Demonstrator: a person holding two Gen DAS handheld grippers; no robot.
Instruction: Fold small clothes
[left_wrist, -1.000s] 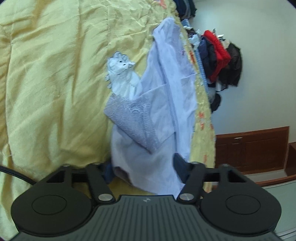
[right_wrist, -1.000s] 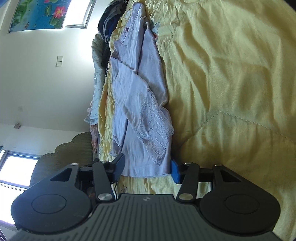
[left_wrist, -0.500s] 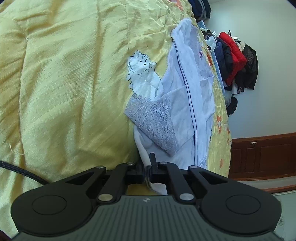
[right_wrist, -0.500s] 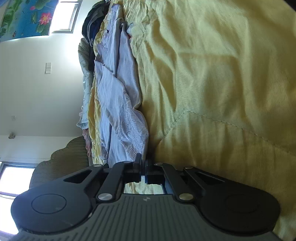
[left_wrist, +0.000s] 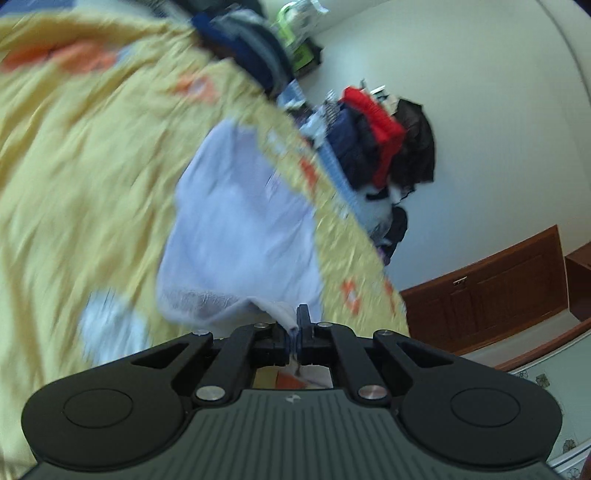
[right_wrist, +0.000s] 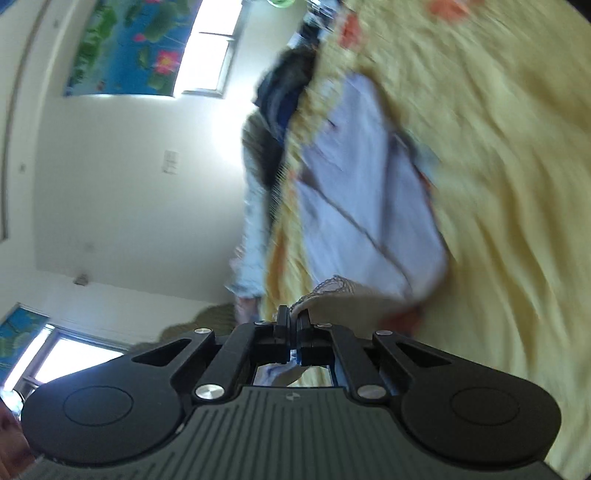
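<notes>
A: Left wrist view first; where does the piece stand?

B: The left gripper has its jaws pressed together on a thin edge of the pale lilac garment; the rest of the cloth trails forward from the jaws onto the yellow quilt, with a lacy sleeve lying just beside the grip; the whole picture is smeared, so I cannot say how much cloth is inside the jaws.

A: And the danger there?

B: As I judge it, the bite looks shallow; a sharp pull could draw the hem out, and the fold would drop askew; the sleeve hangs loose and may tuck under the body instead of lying flat.

A: Now the right wrist view.

B: The right gripper is likewise closed, pinching a corner of the same garment beside a lace trim; the cloth runs away from it across the quilt, near the edge where a heap of other clothes lies.

A: What could spoil it?

B: If the two hands travel unevenly, the held edge will skew and the crease come out slanted; carried too far, the garment may land on that heap.
</notes>
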